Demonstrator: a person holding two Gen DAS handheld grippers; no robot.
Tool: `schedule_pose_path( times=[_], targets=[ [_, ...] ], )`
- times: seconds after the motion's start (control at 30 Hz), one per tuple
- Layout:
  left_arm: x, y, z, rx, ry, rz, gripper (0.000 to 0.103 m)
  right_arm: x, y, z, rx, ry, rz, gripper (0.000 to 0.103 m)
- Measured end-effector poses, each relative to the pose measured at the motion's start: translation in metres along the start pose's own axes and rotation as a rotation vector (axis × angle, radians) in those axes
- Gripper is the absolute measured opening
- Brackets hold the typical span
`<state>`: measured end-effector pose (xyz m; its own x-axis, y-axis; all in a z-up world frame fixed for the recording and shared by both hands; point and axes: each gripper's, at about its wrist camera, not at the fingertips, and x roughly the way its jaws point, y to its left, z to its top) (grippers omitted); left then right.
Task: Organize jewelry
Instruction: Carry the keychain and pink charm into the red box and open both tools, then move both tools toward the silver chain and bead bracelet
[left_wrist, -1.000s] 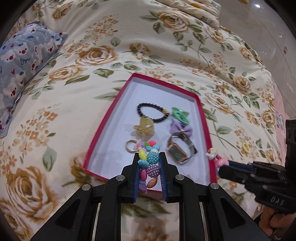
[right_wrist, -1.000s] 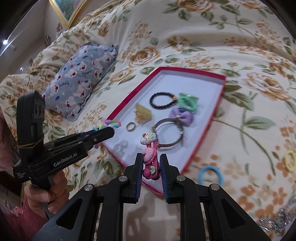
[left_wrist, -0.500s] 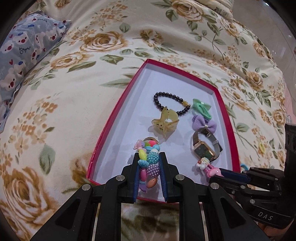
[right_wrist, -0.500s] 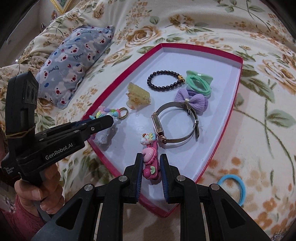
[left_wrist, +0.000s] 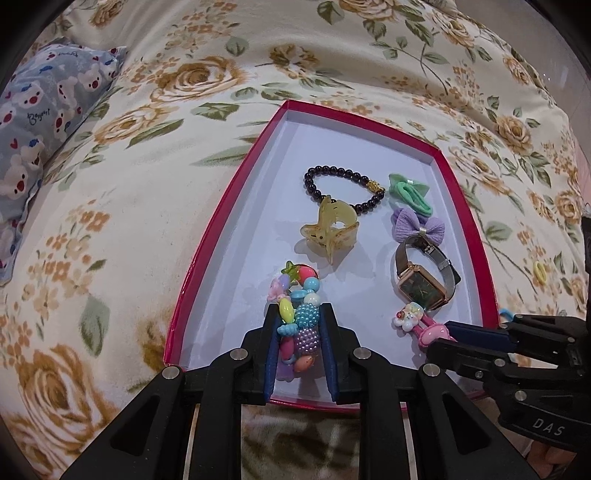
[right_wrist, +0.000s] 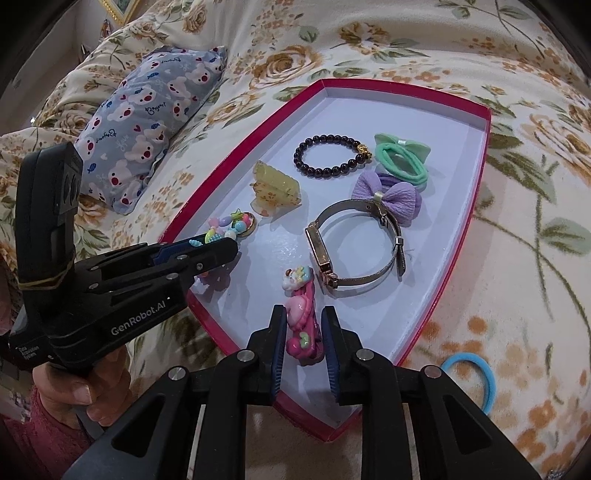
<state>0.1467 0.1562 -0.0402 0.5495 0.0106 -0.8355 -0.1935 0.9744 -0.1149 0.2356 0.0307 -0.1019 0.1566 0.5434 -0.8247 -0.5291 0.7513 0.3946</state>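
A red-rimmed tray (left_wrist: 207, 243) (right_wrist: 476, 192) with a white floor lies on the flowered bedspread. My left gripper (left_wrist: 298, 325) (right_wrist: 225, 248) is shut on a colourful bead keychain (left_wrist: 297, 306) low over the tray's near left part. My right gripper (right_wrist: 303, 325) (left_wrist: 439, 334) is shut on a pink cartoon hair clip (right_wrist: 301, 317) (left_wrist: 417, 321) over the near right part, beside a rose-gold watch (left_wrist: 424, 280) (right_wrist: 351, 247). The tray also holds a black bead bracelet (left_wrist: 343, 184), a yellow claw clip (left_wrist: 330, 227), a green bow tie (left_wrist: 410, 190) and a purple bow (left_wrist: 417, 227).
A blue bear-print pillow (left_wrist: 40, 122) (right_wrist: 147, 118) lies left of the tray. A blue hair tie (right_wrist: 476, 373) and a yellow ring (left_wrist: 540, 271) lie on the bedspread right of the tray. A hand holds the left gripper's handle (right_wrist: 81, 395).
Both grippers have moved forward and down over the tray's near end, each still holding its item. The keychain and the pink clip now sit closer to the tray floor.
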Motion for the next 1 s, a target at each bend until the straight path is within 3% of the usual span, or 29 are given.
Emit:
schedule_pose_path(
  times=[0.23,0.63,1.0],
  targets=[
    [-0.009,0.001,-0.002,-0.016,-0.019,0.008,0.036,-0.017,-0.001,-0.005,0.018,-0.030,0.013,0.028],
    [-0.043,-0.012,-0.016,-0.041,-0.056,-0.049,0.047,-0.076,-0.028,-0.028,0.107,-0.144,-0.020,0.034],
    [-0.061,-0.050,-0.025,0.040,-0.053,-0.117,0.049,-0.114,-0.075,-0.062,0.223,-0.188,-0.089,0.036]
  ],
)
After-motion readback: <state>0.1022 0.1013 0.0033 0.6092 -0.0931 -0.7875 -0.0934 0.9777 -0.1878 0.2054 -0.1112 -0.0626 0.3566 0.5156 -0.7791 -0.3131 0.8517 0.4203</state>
